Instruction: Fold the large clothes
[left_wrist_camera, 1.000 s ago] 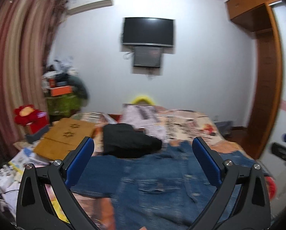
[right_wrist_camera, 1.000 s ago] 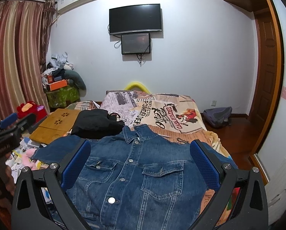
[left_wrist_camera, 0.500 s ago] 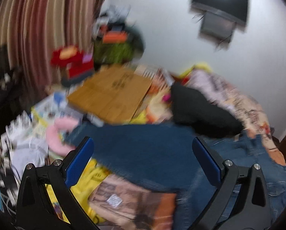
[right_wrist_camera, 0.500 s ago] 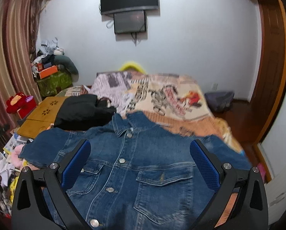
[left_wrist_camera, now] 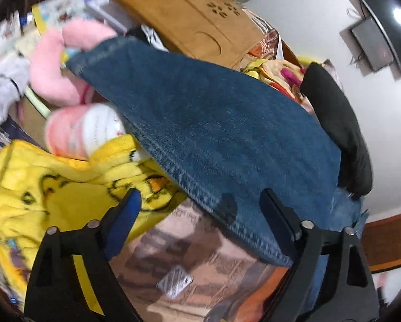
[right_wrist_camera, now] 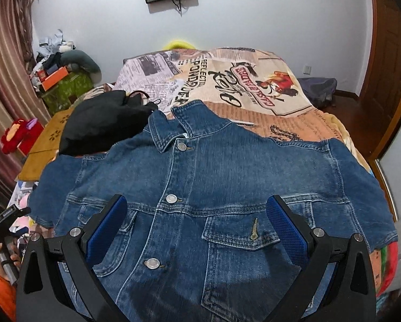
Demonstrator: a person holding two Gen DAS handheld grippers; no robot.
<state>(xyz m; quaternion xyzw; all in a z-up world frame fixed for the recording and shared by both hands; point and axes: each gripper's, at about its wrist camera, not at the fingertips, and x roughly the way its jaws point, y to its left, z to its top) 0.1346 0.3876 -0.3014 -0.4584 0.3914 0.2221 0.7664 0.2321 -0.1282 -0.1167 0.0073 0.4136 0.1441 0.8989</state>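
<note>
A blue denim jacket (right_wrist_camera: 213,177) lies buttoned, front up, on the printed bedspread (right_wrist_camera: 267,86); left gripper (left_wrist_camera: 200,209), jaws narrowing, straddles its sleeve hem unpinched, right gripper (right_wrist_camera: 197,214) gapes empty above

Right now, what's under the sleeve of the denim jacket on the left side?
Under the sleeve are a yellow duck blanket, a pink plush toy and the printed bedspread. What lies beneath its middle is covered by the denim.

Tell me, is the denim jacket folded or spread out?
Spread out. The jacket lies flat, front up and buttoned, with both sleeves extended sideways on the bed.
</note>
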